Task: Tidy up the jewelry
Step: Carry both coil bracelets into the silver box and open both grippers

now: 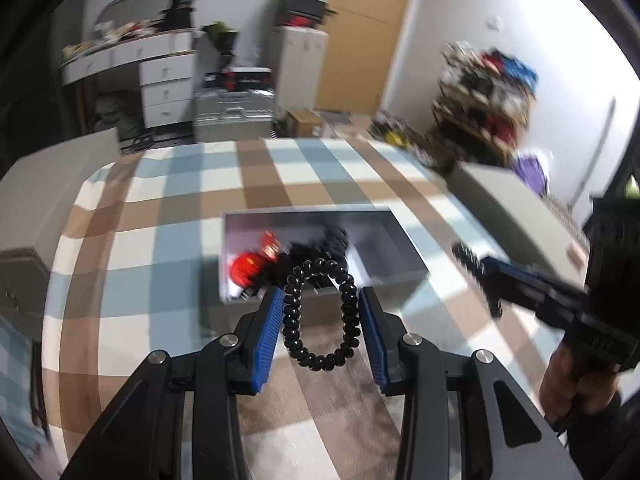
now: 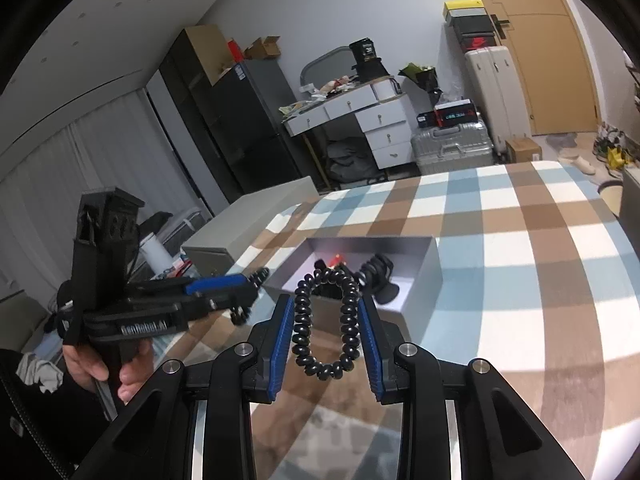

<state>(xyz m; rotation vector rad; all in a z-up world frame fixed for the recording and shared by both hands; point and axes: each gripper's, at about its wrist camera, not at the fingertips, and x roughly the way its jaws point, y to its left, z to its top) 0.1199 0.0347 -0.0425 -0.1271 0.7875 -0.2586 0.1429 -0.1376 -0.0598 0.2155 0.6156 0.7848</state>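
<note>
Each claw held a black bead bracelet just short of the grey box.

The left claw (image 1: 320, 300) clamped one bracelet (image 1: 318, 312) – loop hanging; the right claw (image 2: 326, 308) clamped another (image 2: 326, 320); the box (image 2: 420, 284) lay ahead – below both, equally near.

"GenRobot.AI" in raised letters along the side of the left tongs (image 2: 256, 280).

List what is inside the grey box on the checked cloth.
Inside the grey box: a red bead piece and black bead jewelry. Held bracelets cover its near edge, hiding anything beneath.
</note>
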